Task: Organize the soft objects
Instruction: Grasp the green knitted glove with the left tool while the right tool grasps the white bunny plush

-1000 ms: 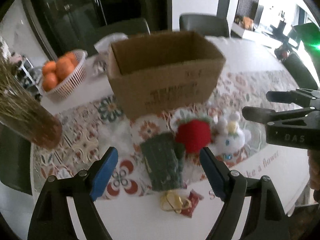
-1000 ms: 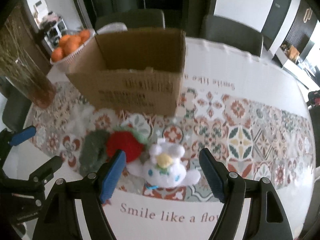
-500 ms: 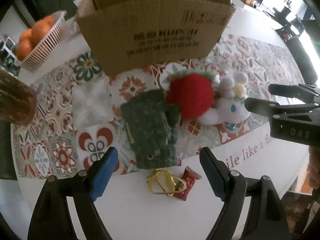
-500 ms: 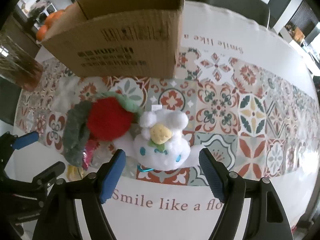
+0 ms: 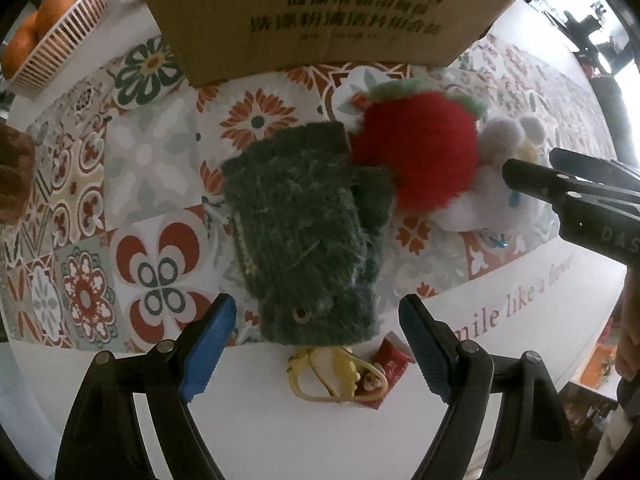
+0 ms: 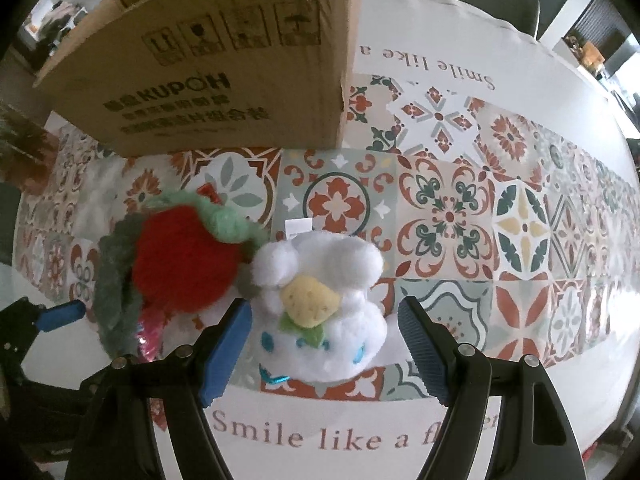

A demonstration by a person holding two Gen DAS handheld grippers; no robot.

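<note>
A dark green fuzzy knitted piece (image 5: 304, 240) lies flat on the patterned tablecloth, and my open left gripper (image 5: 316, 344) hovers over its near end. A red plush strawberry (image 5: 416, 148) with a green top touches it on the right. A white plush toy (image 6: 320, 304) with a yellow patch lies next to the strawberry (image 6: 180, 260). My open right gripper (image 6: 324, 348) straddles the white plush, one finger on each side. The brown cardboard box (image 5: 320, 12) stands just behind the toys, also in the right wrist view (image 6: 224, 68).
A yellow clip and a red packet (image 5: 344, 372) lie at the table's near edge under the left gripper. A white basket of oranges (image 5: 52, 36) stands at the back left. The right gripper's black body (image 5: 580, 200) reaches in from the right. A brown vase (image 5: 12, 176) stands left.
Both grippers have moved down and forward toward the toys. The green piece now lies between the left fingers and the white plush between the right fingers. Both stay open.
</note>
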